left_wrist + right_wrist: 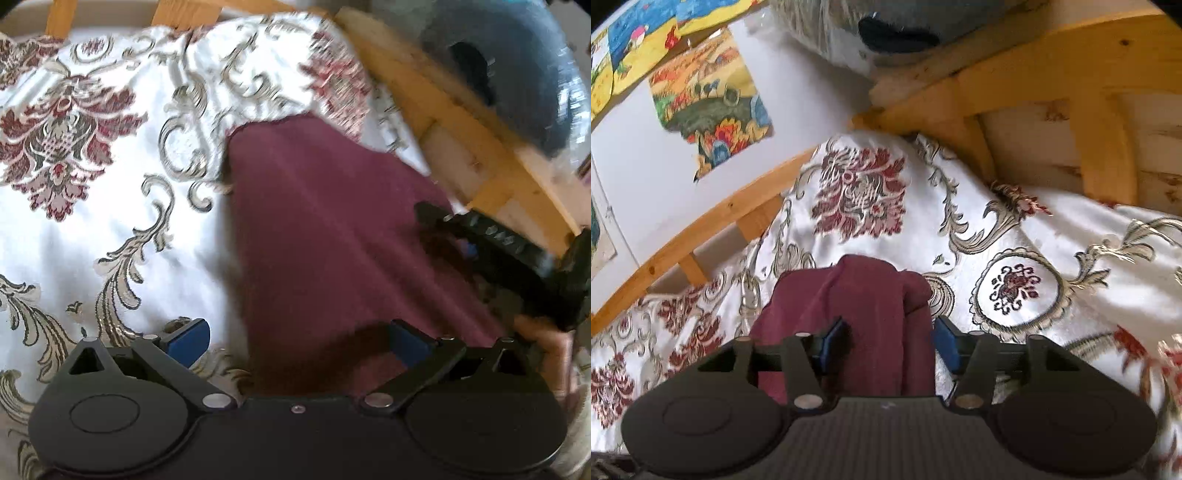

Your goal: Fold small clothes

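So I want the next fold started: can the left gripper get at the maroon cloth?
Probably yes: the left gripper is open, and the maroon cloth lies right ahead between its fingers, nothing covering it.

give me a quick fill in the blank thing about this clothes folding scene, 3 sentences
1. The garment being folded is ____ in colour.
2. It lies on a white floral bedspread inside a bed frame made of ____.
3. Both the left hand-held gripper and the right hand-held gripper have finger pads coloured ____.

Missing words: maroon; wood; blue
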Motion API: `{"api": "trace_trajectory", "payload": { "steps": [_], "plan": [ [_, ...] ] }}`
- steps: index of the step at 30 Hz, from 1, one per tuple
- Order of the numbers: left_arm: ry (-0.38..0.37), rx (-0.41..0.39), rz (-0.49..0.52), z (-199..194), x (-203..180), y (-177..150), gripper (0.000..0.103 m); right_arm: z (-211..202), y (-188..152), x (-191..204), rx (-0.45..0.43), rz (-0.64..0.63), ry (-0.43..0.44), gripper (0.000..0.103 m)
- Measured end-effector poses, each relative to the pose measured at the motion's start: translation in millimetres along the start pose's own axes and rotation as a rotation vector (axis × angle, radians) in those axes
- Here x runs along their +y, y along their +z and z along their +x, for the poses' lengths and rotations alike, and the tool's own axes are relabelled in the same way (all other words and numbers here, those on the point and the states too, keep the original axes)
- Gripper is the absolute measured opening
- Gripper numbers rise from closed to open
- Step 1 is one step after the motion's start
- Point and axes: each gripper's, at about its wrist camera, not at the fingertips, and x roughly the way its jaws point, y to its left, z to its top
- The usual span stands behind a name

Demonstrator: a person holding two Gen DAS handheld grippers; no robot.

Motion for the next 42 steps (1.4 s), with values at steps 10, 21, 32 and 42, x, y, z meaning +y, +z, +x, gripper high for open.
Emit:
{"api": "trace_trajectory", "payload": {
  "steps": [10, 21, 32, 42],
  "plan": [
    [-0.019, 0.069, -0.037, 20, 12, 10, 0.102, 9, 2, -8, 0.031, 0.012, 0.07, 0.082],
    [-0.017, 0.08, -0.026, 21, 12, 12, 0.102, 10, -1, -2, 0.003, 0.002, 0.038, 0.087],
    [-0.024, 0.09, 0.03, 20, 8, 20, 0.102, 23, 2, -5, 0.06, -0.041, 0.176, 0.103],
    [-0.166, 0.158, -0.032, 23, 16, 12, 0.102, 27, 4, -2, 0.08, 0.012, 0.141, 0.102]
  ]
}}
